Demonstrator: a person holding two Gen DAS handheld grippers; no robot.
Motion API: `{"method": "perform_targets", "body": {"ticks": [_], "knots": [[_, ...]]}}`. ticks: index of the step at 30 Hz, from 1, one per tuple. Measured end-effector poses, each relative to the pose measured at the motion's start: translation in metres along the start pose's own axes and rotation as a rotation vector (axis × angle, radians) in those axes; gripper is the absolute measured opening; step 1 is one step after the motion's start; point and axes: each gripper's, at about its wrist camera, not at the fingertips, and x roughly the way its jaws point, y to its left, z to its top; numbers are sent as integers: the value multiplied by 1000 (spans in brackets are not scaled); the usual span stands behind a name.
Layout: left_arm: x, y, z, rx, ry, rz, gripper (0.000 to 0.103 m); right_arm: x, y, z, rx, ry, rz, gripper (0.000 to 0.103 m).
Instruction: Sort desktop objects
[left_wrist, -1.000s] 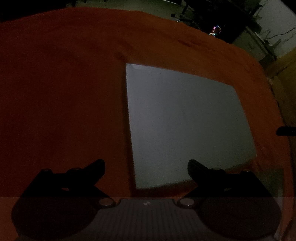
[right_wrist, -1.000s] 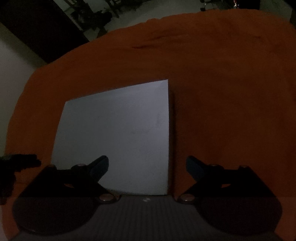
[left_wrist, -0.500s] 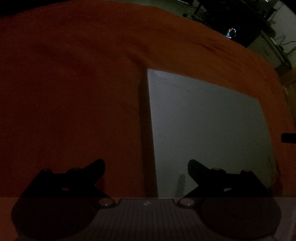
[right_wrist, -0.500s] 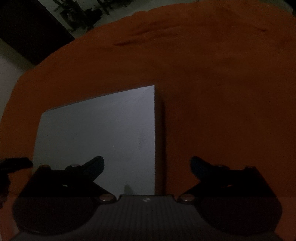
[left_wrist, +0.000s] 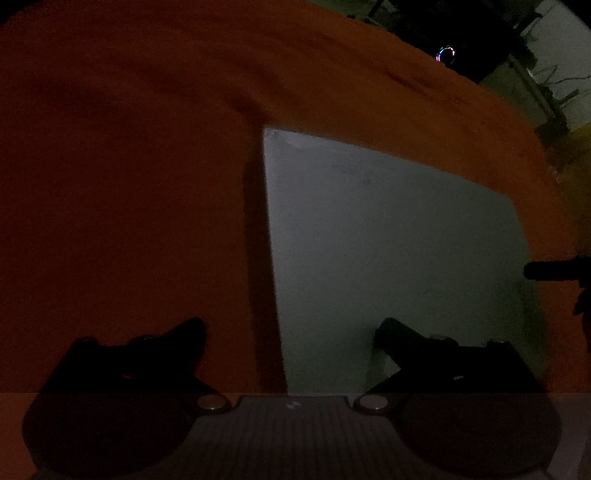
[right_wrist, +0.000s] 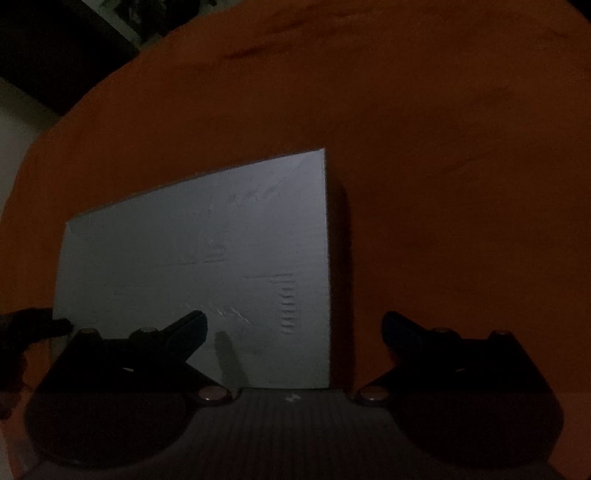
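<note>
Lies flat on orange-covered tabletop (left_wrist: 147, 184): grey sheet (left_wrist: 388, 240), faint unreadable marks. Left gripper (left_wrist: 290, 328) jaws opening, right gripper (right_wrist: 293, 323) jaws apart, both empty.

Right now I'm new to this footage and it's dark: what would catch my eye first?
The pale grey flat rectangular sheet lying on the orange cloth-covered table stands out, the one bright thing in the gloom. The left tongs, jaws opening, straddle its left edge; the right tongs straddle its right edge, with nothing gripped. A small glowing coloured ring shines beyond the table's far edge.
</note>
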Motion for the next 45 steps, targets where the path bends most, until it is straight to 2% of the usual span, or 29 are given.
{"method": "perform_targets", "body": {"ticks": [6, 10, 18, 23, 28, 32, 37, 40, 45], "knots": [[11, 8, 7, -20, 40, -66, 103, 13, -1, -3, 4, 90, 74, 103], [23, 4, 16, -3, 80, -91, 103, 13, 4, -4, -28, 95, 34, 103], [26, 1, 24, -24, 80, -80, 103, 3, 4, -5, -14, 94, 19, 103], [13, 1, 11, -28, 73, -80, 103, -5, 8, -9, -21, 86, 19, 103], [6, 0, 7, -43, 61, -86, 103, -23, 4, -2, -3, 42, 55, 103], [4, -2, 8, -43, 51, -86, 103, -33, 2, 1, 1, 13, 50, 103], [16, 2, 8, -71, 64, -78, 103, -20, -6, -4, -7, 33, 32, 103], [20, -2, 8, -40, 71, -62, 103, -9, -10, -9, -13, 59, 5, 103], [16, -8, 9, -38, 70, -64, 103, -10, -11, -9, -12, 47, 3, 103]]}}
